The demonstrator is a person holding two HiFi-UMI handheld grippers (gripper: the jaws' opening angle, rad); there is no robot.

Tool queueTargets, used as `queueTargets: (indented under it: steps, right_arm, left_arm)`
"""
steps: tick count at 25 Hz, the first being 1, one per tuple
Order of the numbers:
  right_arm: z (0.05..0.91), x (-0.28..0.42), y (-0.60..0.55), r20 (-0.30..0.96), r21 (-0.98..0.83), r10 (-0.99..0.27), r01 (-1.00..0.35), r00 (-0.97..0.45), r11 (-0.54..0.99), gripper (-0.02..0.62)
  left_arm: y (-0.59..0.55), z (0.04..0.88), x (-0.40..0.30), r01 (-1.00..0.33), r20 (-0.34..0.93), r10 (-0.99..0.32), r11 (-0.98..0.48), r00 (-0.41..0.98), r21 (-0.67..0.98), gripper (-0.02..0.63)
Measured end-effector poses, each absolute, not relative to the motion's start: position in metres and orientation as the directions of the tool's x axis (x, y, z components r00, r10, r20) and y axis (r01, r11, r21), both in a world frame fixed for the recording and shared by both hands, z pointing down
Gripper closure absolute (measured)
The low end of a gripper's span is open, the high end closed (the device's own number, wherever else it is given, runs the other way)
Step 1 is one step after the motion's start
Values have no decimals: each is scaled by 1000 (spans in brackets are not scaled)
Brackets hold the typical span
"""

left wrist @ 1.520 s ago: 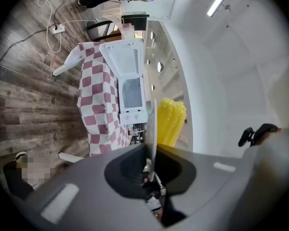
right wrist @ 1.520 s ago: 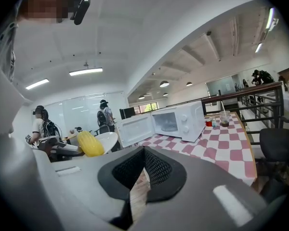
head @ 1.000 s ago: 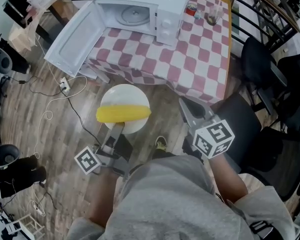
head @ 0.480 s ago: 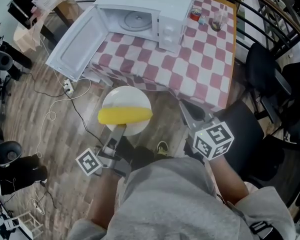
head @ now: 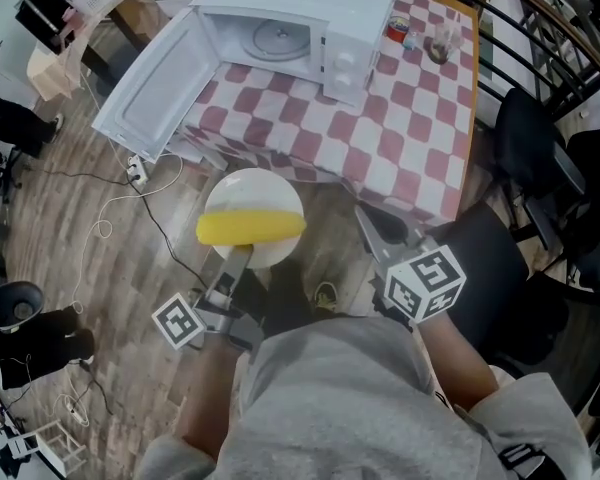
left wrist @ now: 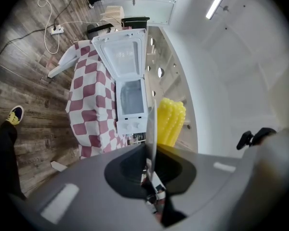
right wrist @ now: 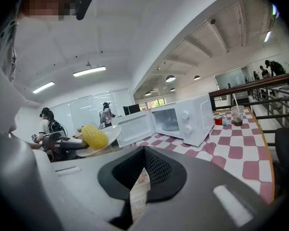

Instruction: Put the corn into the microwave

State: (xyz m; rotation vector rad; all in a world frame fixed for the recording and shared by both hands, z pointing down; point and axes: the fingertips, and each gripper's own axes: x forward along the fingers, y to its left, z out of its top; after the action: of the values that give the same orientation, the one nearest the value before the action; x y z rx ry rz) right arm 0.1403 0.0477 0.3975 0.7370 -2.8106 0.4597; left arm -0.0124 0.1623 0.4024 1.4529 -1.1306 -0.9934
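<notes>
Clamping the near rim of a white plate (head: 250,190), the left gripper (head: 234,260) has its jaws pressed onto that rim and points level. The corn (head: 250,229) lies on its side across the near half of the plate, just ahead of the jaw tips. In the left gripper view the plate appears edge-on between the jaws, with the corn against one face of it.

Plate and corn hang over the wood floor (head: 100,228), short of the table (head: 410,138) and apart from it. The table carries a red-and-white checked cloth.

The microwave (head: 350,28) stands on the far left part of the table. Its door (head: 150,83) is swung fully open to the left, past the table edge. The cavity faces the plate, and the turntable (head: 278,38) is visible inside.

The right gripper (head: 376,230) is to the right of the plate, apart from it, near the front edge of the table and tilted slightly down. Its jaws meet at the tips and hold nothing; only floor shows through the narrow slit behind the tips.

A can (head: 397,30) and a cup (head: 442,43) stand on the table to the right of the microwave, near the far edge. A dark chair (head: 525,133) stands beside the right side of the table.
</notes>
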Motion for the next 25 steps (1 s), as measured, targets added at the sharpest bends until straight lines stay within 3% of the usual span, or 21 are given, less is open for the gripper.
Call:
queueTargets:
  steps: [25]
  right_arm:
    - [395,39,-57,299,-243,-477,-549,-826,800,597]
  left_arm:
    - [45,407,-112,-121,-23,-951,-63,307,991,576]
